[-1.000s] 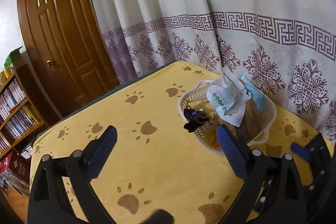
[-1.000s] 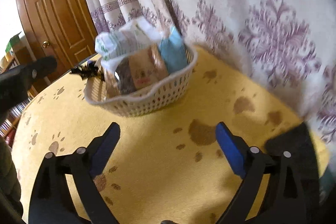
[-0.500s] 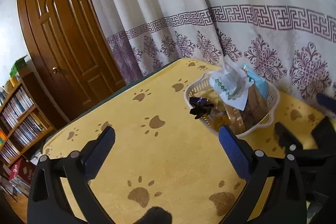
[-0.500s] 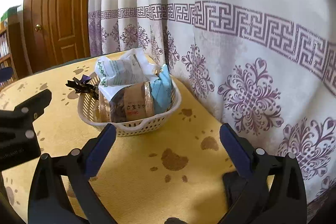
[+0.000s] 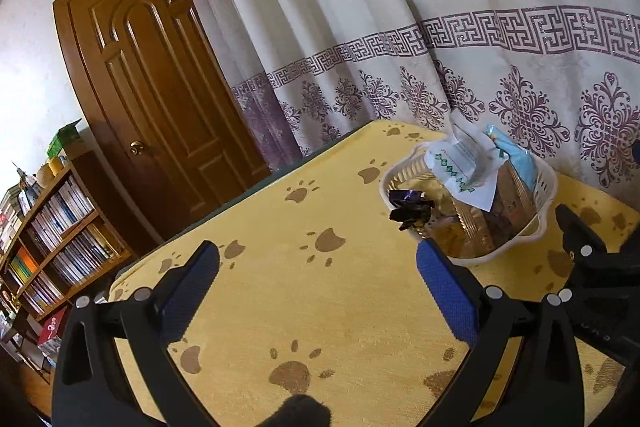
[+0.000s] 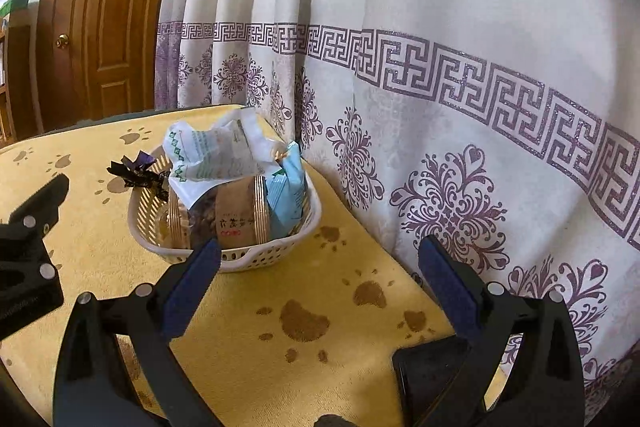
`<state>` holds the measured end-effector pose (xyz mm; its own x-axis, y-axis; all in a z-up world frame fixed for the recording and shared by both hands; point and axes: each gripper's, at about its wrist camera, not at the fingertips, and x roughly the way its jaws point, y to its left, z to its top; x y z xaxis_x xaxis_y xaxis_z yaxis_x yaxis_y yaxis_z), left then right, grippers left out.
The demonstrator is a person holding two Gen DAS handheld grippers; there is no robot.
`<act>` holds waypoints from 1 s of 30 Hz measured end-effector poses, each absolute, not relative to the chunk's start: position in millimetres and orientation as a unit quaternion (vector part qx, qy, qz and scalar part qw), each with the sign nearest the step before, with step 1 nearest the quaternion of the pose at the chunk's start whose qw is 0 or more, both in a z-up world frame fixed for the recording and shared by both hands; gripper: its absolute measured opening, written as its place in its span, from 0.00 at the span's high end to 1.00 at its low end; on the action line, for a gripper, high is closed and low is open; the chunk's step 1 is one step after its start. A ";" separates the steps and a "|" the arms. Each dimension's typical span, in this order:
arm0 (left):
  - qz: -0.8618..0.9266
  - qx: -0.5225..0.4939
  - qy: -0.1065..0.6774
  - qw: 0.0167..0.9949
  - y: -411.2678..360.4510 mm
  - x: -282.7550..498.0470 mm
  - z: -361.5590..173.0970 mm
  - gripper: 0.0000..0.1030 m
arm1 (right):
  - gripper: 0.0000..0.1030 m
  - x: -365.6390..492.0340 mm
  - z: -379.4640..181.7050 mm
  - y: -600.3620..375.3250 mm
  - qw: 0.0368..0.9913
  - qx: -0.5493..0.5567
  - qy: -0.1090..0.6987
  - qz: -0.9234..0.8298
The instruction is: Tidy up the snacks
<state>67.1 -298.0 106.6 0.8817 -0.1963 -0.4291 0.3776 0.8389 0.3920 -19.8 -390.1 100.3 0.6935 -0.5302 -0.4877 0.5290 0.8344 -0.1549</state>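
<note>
Risen and levelled since a second ago, the right claw [image 6: 318, 277] gapes empty, the snack basket [image 6: 276, 254] just beyond its left finger.

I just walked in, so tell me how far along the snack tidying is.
Looks nearly done: the white basket holds the white packet, brown packet and blue packet. The dark wrapper hangs over its rim. Both the left gripper and right gripper are open and empty. No loose snacks show on the yellow cloth.
</note>
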 end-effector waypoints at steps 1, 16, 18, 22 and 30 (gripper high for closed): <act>-0.153 0.240 0.190 0.940 -298.8 67.4 105.8 0.05 | 0.03 -20.2 100.4 -389.7 0.920 -0.003 0.265 -0.288; -0.157 0.258 0.185 0.935 -313.1 68.6 99.8 0.05 | 0.03 -16.3 98.9 -391.6 0.915 -0.015 0.265 -0.303; -0.157 0.258 0.185 0.935 -313.2 68.9 99.9 0.05 | 0.03 -16.5 98.9 -391.7 0.915 -0.015 0.265 -0.304; -0.158 0.258 0.186 0.935 -314.2 70.2 99.8 0.05 | 0.03 -15.8 98.8 -392.8 0.915 -0.013 0.265 -0.303; -0.158 0.258 0.185 0.935 -313.6 70.3 99.8 0.05 | 0.03 -15.8 99.4 -393.1 0.916 -0.013 0.264 -0.302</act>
<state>70.3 -313.6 99.8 0.8817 -0.1998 -0.4275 0.3908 0.8169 0.4242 -15.8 -393.1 99.4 0.6773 -0.5607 -0.4763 0.5468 0.8168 -0.1840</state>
